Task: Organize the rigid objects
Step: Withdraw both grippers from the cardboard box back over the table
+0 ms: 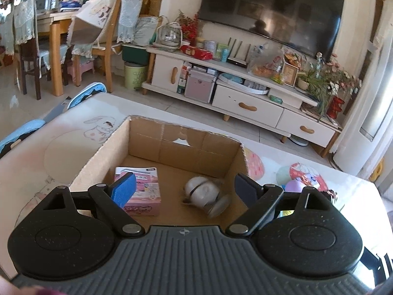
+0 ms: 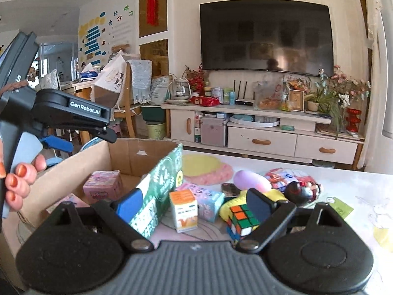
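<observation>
I hold my left gripper (image 1: 185, 184) spread and empty above the cardboard box (image 1: 110, 145), where a pink carton (image 1: 145, 196) and a white round toy (image 1: 201, 193) lie. My right gripper (image 2: 194, 206), also spread, hovers over loose items on the worktop (image 2: 356, 186): green box (image 2: 159, 191), orange carton (image 2: 185, 211), puzzle cube (image 2: 242, 217), probably next to be boxed.

Printed table (image 2: 343, 186), cardboard box (image 1: 181, 145), Rubik's cube (image 2: 242, 217), small cartons (image 2: 184, 210)

Left tool (image 1: 184, 187) and right tool (image 2: 201, 205) both gape wide, empty
</observation>
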A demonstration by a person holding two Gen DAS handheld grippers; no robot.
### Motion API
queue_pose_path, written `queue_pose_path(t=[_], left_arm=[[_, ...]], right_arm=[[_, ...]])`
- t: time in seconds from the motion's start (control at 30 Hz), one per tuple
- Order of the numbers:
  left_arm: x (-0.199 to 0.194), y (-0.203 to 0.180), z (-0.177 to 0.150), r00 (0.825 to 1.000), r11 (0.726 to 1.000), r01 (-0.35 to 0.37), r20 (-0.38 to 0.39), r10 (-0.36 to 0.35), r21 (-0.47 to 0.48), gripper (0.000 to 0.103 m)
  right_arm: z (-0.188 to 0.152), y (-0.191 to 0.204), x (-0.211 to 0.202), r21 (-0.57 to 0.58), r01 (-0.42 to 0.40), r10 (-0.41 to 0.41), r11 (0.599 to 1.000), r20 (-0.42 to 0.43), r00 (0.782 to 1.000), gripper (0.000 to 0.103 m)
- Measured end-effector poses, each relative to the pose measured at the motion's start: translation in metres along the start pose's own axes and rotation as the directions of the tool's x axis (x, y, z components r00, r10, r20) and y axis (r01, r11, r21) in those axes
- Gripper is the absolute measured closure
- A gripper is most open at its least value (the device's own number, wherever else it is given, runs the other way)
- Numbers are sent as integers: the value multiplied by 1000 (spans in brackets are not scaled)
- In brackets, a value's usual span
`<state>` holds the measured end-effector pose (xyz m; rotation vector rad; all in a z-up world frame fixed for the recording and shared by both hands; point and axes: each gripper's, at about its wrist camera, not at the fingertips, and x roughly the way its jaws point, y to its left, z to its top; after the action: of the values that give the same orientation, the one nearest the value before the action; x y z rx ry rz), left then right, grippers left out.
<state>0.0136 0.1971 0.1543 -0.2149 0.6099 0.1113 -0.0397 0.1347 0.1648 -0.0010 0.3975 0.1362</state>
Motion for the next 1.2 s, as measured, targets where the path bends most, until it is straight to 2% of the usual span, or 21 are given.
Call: queue_pose_path(t=[0.43, 0.77, 1.2], left_arm=[[2, 3, -3, 1000, 999, 25, 1, -25, 47, 0], [3, -3, -9, 999, 991, 48, -7, -48, 124, 0], [2, -8, -19, 996, 964, 89, -9, -90, 251, 0]], right_arm=[[-18, -20, -2, 28, 33, -32, 999, -6, 999, 12], [-25, -45, -3, 77, 73, -72, 994, -15, 997, 12], [-38, -82, -7, 119, 138, -135, 983, -32, 990, 12]])
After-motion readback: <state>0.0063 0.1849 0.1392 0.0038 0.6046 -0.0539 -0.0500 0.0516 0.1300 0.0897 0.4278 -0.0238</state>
